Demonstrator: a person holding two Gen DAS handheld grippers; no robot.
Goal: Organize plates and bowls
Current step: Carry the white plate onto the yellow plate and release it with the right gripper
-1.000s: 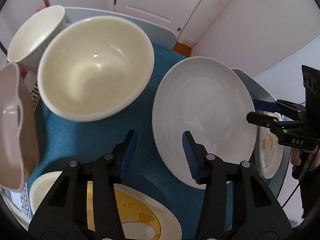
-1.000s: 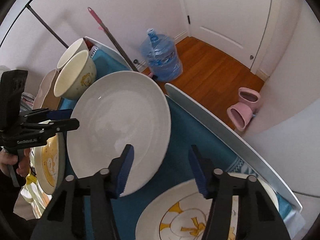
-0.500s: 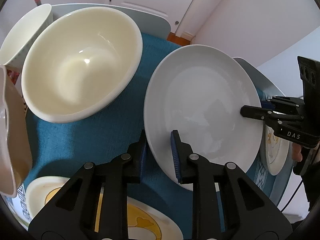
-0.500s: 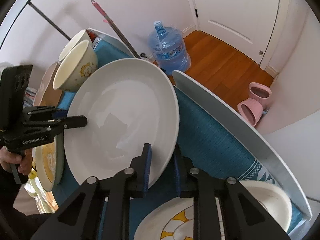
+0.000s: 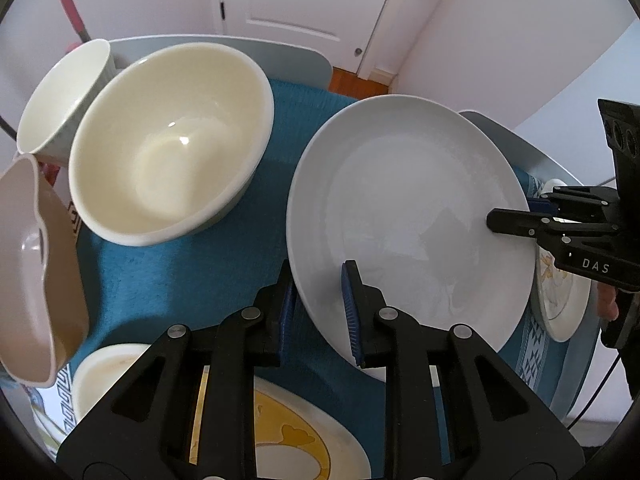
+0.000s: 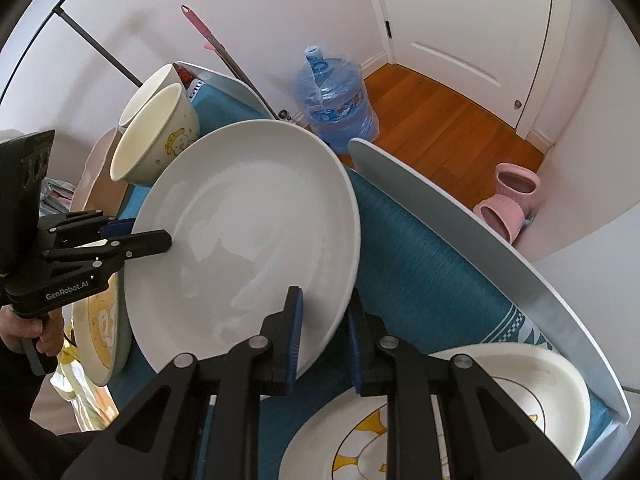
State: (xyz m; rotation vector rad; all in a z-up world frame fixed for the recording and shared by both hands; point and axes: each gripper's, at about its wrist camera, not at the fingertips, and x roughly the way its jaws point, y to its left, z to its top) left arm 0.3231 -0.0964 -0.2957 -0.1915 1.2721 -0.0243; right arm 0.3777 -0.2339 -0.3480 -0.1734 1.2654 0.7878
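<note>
There are two grippers: the left gripper (image 5: 320,312) and the right gripper (image 6: 322,336). I count three bowls: a big cream bowl (image 5: 172,140), a smaller white bowl (image 5: 60,100) behind it, and a pink bowl (image 5: 32,272) with a wavy edge. I count three plates: one big plain white plate (image 5: 404,216) and two plates with yellow pictures (image 5: 288,440) (image 5: 560,296).

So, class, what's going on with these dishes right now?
A person holds a gripper in each hand, and both are clamped on the rim of one large white plate: the left gripper at one edge, the right gripper at the opposite edge. The plate is tilted above the blue mat, beside a cream bowl.
</note>
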